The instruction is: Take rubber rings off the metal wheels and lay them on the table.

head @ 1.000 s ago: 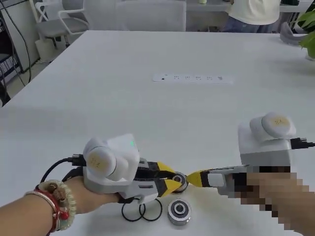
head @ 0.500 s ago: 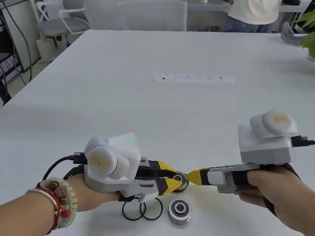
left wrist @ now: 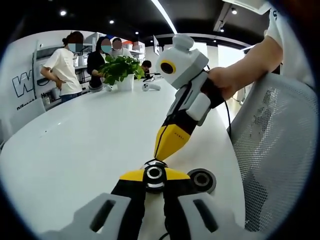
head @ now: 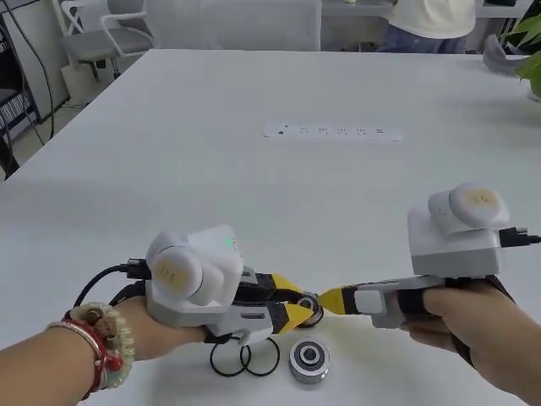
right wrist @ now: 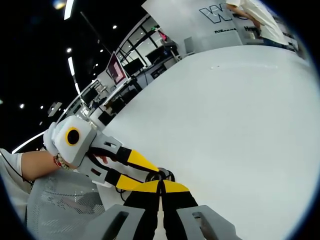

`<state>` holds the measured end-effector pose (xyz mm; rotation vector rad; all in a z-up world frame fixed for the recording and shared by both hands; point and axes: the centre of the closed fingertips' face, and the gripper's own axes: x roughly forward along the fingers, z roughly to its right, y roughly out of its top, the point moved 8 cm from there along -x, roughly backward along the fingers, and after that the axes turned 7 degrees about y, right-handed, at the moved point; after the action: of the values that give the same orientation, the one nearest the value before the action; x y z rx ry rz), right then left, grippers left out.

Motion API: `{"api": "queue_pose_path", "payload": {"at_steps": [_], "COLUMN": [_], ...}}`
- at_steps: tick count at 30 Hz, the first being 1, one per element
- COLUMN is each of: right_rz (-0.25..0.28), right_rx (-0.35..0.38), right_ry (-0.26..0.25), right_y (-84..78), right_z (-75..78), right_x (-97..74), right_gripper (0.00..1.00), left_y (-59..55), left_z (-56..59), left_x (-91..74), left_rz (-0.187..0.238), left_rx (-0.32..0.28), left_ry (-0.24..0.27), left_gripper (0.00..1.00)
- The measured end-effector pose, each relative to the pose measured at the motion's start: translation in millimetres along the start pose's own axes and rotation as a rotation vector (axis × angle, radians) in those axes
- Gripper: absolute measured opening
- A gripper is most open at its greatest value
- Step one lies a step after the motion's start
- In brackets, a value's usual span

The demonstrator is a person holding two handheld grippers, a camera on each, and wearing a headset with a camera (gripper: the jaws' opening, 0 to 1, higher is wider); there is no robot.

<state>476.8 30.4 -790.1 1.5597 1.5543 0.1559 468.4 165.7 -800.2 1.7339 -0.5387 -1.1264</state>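
Note:
My left gripper (head: 302, 312) is shut on a small metal wheel (head: 311, 309) just above the table; in the left gripper view its yellow jaws (left wrist: 154, 177) clamp the wheel (left wrist: 154, 173) from both sides. My right gripper (head: 325, 302) comes in from the right, shut, its tips pinching the black rubber ring at the wheel's rim (right wrist: 163, 175). In the left gripper view the right gripper (left wrist: 157, 157) points down onto the wheel. A second wheel (head: 308, 359) lies on the table in front. Two loose rubber rings (head: 245, 359) lie beside it.
The white table (head: 254, 186) stretches far ahead, with a white power strip (head: 331, 133) lying at its middle. Office chairs (head: 101, 34) stand at the far left, and people stand beyond the far edge. A potted plant (left wrist: 119, 70) stands on the table.
The right gripper's tips have crept slightly up at the wheel's rim. The left gripper still holds the wheel in the same place.

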Motion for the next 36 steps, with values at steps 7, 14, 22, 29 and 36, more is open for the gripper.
{"api": "queue_pose_path", "payload": {"at_steps": [7, 14, 22, 29, 36], "right_rz": [-0.003, 0.001, 0.025, 0.021, 0.019], "right_rx": [-0.004, -0.006, 0.008, 0.016, -0.003], "right_ry": [-0.001, 0.012, 0.049, 0.051, 0.048], "right_y": [0.4, 1.5, 4.2, 3.8, 5.9], "right_z": [-2.0, -5.6, -11.9, -13.7, -16.5], "right_x": [0.0, 0.5, 2.6, 2.8, 4.0], "right_gripper": [0.0, 0.0, 0.0, 0.0, 0.0], "left_y": [0.0, 0.1, 0.4, 1.2, 2.0], "left_z": [0.3, 0.7, 0.4, 0.6, 0.4], "left_x": [-0.4, -1.0, -0.8, -0.7, -0.9], "left_rz": [0.002, 0.001, -0.003, -0.013, -0.018], "left_rx": [-0.002, -0.006, -0.006, -0.004, -0.002], "left_ry": [-0.001, 0.0, -0.003, -0.004, -0.004], "left_gripper": [0.07, 0.07, 0.07, 0.07, 0.07]}}
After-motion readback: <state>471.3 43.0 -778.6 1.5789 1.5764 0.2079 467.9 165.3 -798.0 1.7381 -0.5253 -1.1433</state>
